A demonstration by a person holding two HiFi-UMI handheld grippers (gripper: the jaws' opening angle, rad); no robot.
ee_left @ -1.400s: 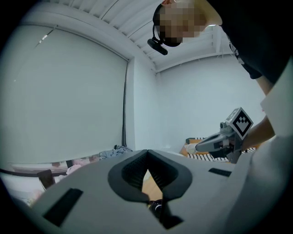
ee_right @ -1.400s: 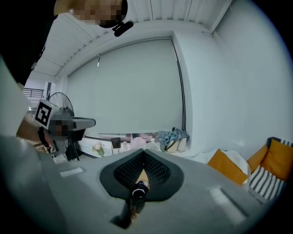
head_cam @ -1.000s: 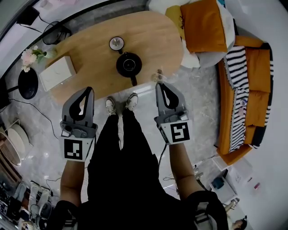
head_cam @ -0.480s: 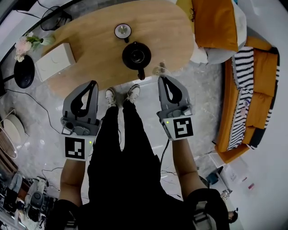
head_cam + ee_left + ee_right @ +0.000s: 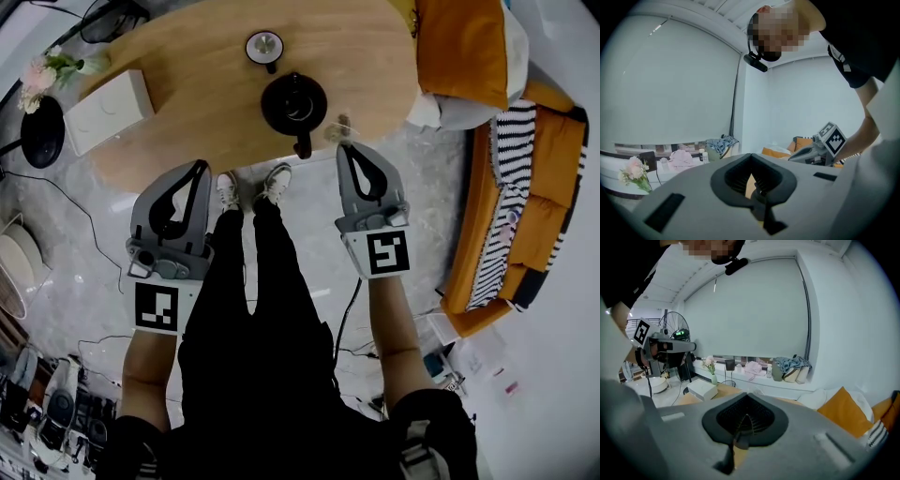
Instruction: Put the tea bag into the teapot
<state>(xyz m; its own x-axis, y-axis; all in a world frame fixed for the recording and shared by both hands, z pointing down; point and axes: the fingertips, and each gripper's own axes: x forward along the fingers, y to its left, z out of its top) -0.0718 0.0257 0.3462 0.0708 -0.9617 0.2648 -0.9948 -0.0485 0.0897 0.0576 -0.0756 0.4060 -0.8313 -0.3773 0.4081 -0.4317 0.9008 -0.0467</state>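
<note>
A black teapot [image 5: 293,101] stands open on the oval wooden table [image 5: 187,94], handle toward me. Its lid [image 5: 265,47] lies just behind it. My right gripper [image 5: 343,148] hovers at the table's near edge, right of the teapot's handle, jaws shut. A small pale tea bag [image 5: 339,128] sticks out from its tip; it also peeks over the closed jaws as the tea bag [image 5: 754,391] in the right gripper view. My left gripper [image 5: 199,169] is shut and holds nothing, over the floor short of the table. Its closed jaws [image 5: 751,157] fill the left gripper view.
A white box [image 5: 103,98] and pink flowers [image 5: 47,70] sit at the table's left end, beside a black round stand [image 5: 42,136]. An orange cushion [image 5: 469,47] and an orange sofa [image 5: 525,216] with a striped throw lie to the right. My legs and shoes [image 5: 248,187] are below.
The table and teapot have drawn nearer in the head view. My right gripper, still shut on the tea bag, now sits closer to the teapot. The left gripper stays shut.
</note>
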